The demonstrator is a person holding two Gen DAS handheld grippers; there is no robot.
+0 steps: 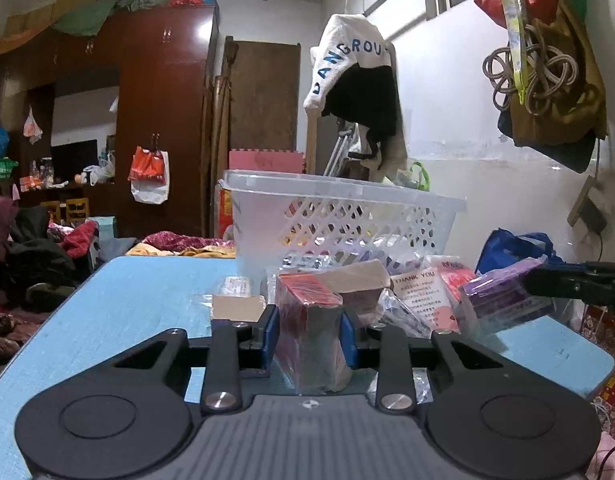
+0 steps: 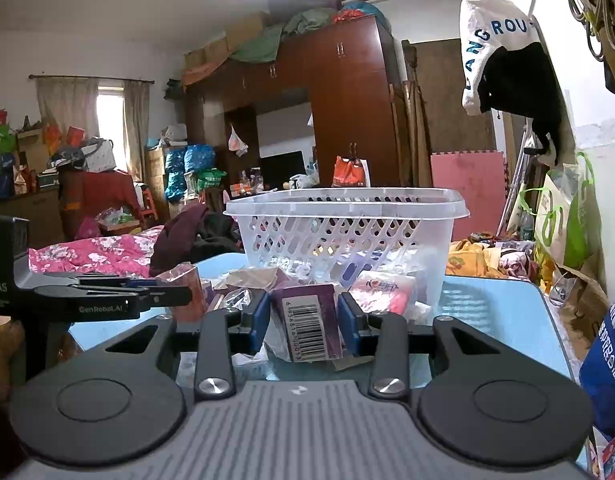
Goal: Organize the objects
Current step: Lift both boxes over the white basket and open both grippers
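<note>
Two hand-held grippers, each clamped on a wrapped box above a blue table.

The left gripper points nearly level at lower centre, pads pressed on a red box; the right gripper likewise grips a purple barcoded box. Behind them a translucent perforated plastic basket stands on the matte table, in a cluttered room with a dark wooden wardrobe.
</note>
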